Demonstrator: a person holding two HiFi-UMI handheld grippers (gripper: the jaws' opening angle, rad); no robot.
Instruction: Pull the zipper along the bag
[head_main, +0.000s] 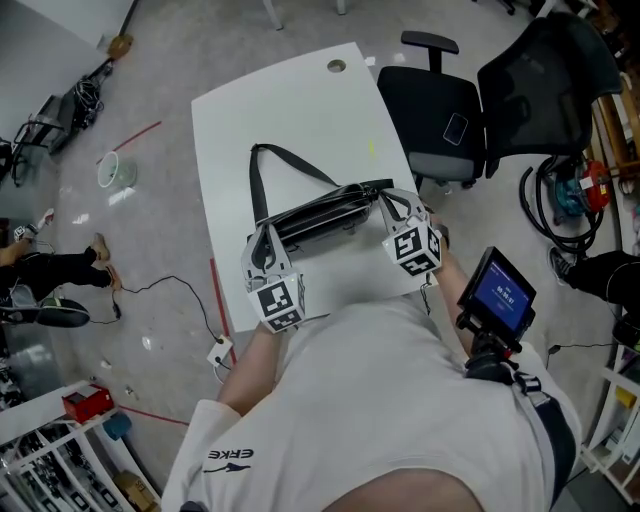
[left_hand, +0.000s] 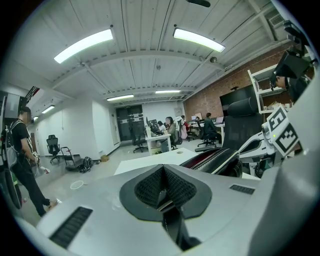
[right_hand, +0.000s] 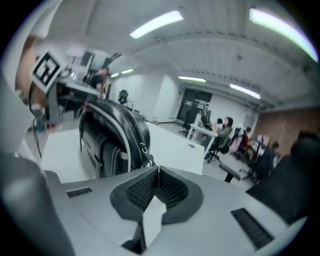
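A black bag (head_main: 315, 215) with a long strap (head_main: 258, 180) lies across the near half of the white table (head_main: 290, 110). My left gripper (head_main: 270, 232) sits at the bag's left end. In the left gripper view its jaws (left_hand: 163, 167) are closed, with a dark strap-like piece running between them; the bag (left_hand: 215, 159), gaping to show a red lining, lies off to the right. My right gripper (head_main: 385, 198) is at the bag's right end. Its jaws (right_hand: 158, 169) meet on the metal zipper pull (right_hand: 148, 160) that hangs from the bag's (right_hand: 115, 135) zipper track.
A black office chair (head_main: 440, 110) stands against the table's right edge, and a second mesh chair (head_main: 550, 80) is behind it. A small screen (head_main: 497, 292) on a mount sits by my right arm. Cables and a power strip (head_main: 220, 352) lie on the floor at the left.
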